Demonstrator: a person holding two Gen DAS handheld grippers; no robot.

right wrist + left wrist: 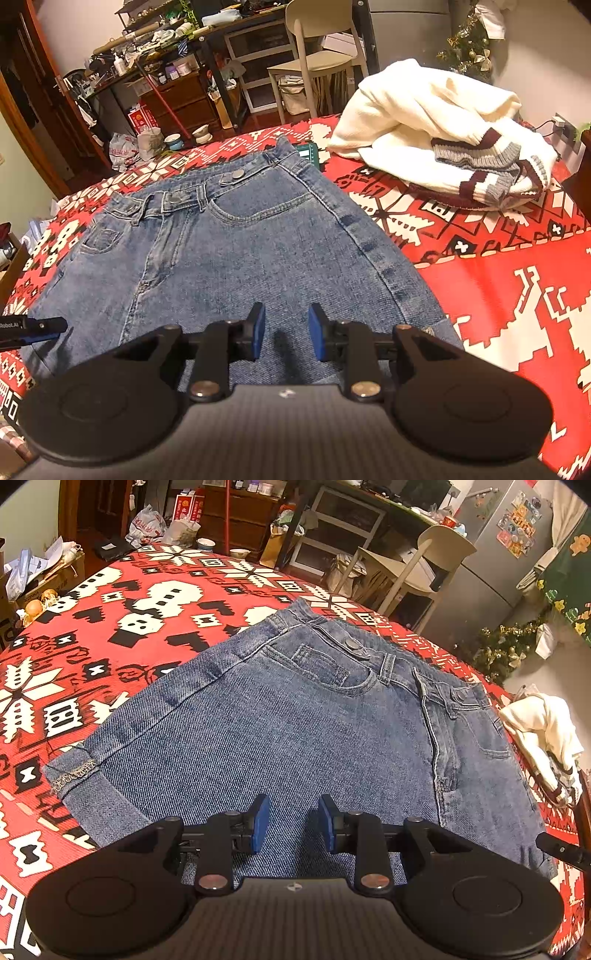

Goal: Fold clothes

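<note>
My left tool point(292, 821) and right tool point(283, 332) hover with pads apart, grasping nothing. The jeans point(295, 716) lie folded on the red counter point(110, 635), a sweater point(443, 125) beside them

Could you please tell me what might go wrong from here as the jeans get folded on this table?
1. Both grippers, left and right, hover open above the jeans; thick folded denim could slip from a shallow pinch.
2. The cream sweater lies close beside the jeans, so a wide fold might snag it.
3. Dragging may rumple the red tablecloth.
</note>
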